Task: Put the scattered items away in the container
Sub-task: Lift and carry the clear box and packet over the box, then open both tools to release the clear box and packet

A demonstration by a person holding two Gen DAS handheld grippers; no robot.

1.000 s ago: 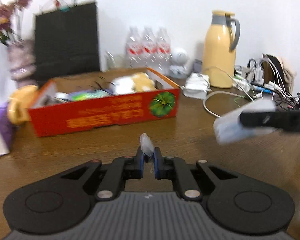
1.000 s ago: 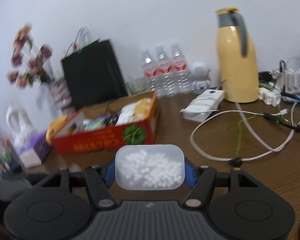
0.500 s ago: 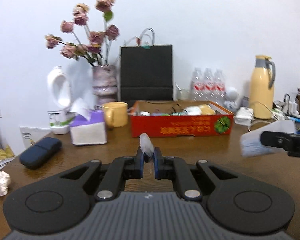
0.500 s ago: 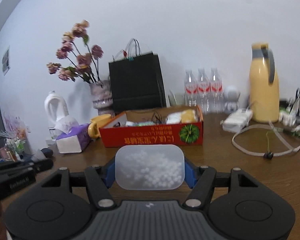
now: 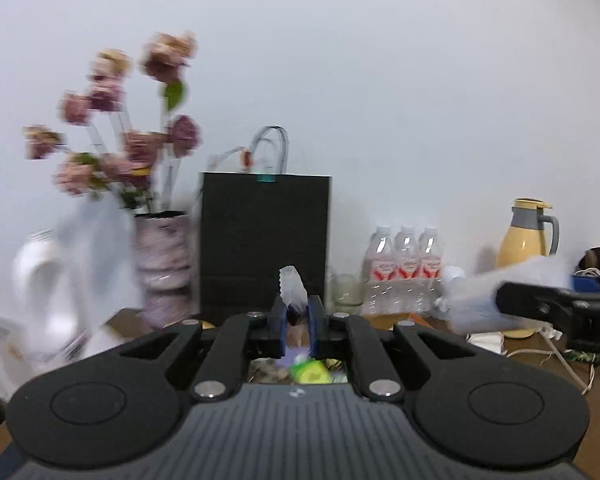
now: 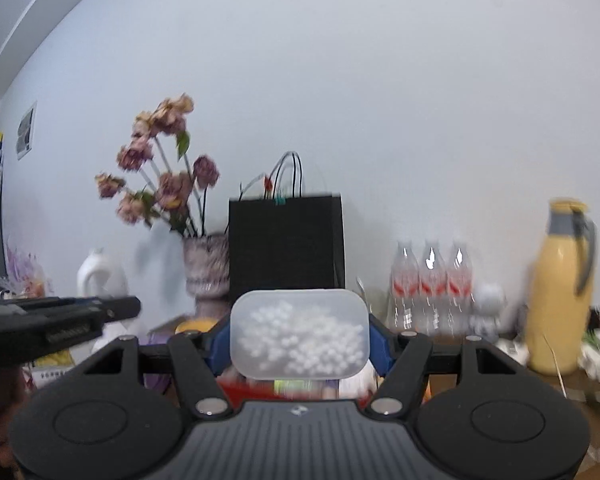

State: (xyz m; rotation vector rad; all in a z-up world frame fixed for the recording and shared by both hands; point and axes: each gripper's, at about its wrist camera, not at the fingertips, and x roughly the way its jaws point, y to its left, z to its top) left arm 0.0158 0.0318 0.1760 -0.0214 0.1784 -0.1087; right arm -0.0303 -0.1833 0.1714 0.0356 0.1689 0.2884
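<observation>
Translucent plastic fills the right gripper [image 6: 299,340]: its jaws clamp the two short sides of a tub of white cotton swabs [image 6: 299,336], held level in front of the camera. The left gripper [image 5: 297,320] is pinched almost closed on a small clear sachet [image 5: 292,286] that stands up between its pads.

Compared with a second ago, both hands have lifted and moved forward over the table. Then, the red cardboard box sat well ahead of each gripper with bare wood between; now only its inside shows, low down directly beneath the jaws. In the left wrist view a green packet [image 5: 310,372] and other contents appear under the left gripper's fingers, and in the right wrist view a strip of the red box [image 6: 252,392] sits just under the tub. The black paper bag [image 5: 265,246] and the vase of flowers [image 5: 162,264] beyond the box now loom larger and straight ahead.

Judged from this, the carry is nearly done: both items appear to hang above the container, and what likely remains is lowering and releasing, taking care that the tub lands flat.
</observation>
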